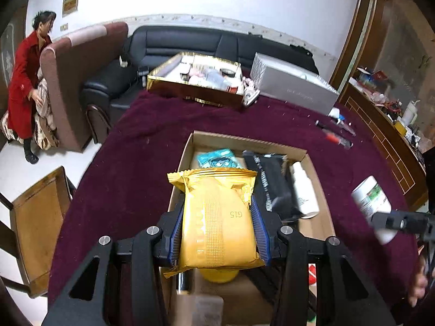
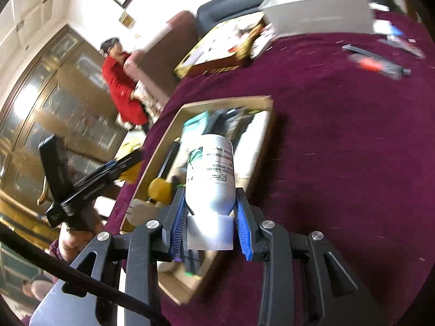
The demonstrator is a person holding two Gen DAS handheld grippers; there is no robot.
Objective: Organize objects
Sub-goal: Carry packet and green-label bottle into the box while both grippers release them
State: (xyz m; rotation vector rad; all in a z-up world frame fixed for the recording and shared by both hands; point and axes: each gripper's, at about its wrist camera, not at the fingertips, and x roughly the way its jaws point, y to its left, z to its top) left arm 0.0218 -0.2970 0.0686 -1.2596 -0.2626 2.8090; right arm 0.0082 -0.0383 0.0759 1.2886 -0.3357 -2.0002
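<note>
Nearest us, our left gripper (image 1: 218,233) is clamped on a yellow foil packet (image 1: 218,217), its long axis running forward along the fingers, held above the cardboard box (image 1: 320,190). Our right gripper (image 2: 210,231) pinches a white bottle (image 2: 210,174) near its cap, base pointing ahead, over the same box. Inside lie a teal packet (image 1: 217,157), a black pouch (image 1: 272,179) and a white tube (image 1: 304,187). Farther across the maroon cloth (image 1: 152,135) sit a gold tray (image 1: 195,92) and silver box (image 1: 296,87).

left gripper (image 1: 218,217) jaws clamp yellow foil packet (image 1: 217,217) above cardboard box (image 1: 320,212) on maroon cloth (image 1: 136,163).
</note>
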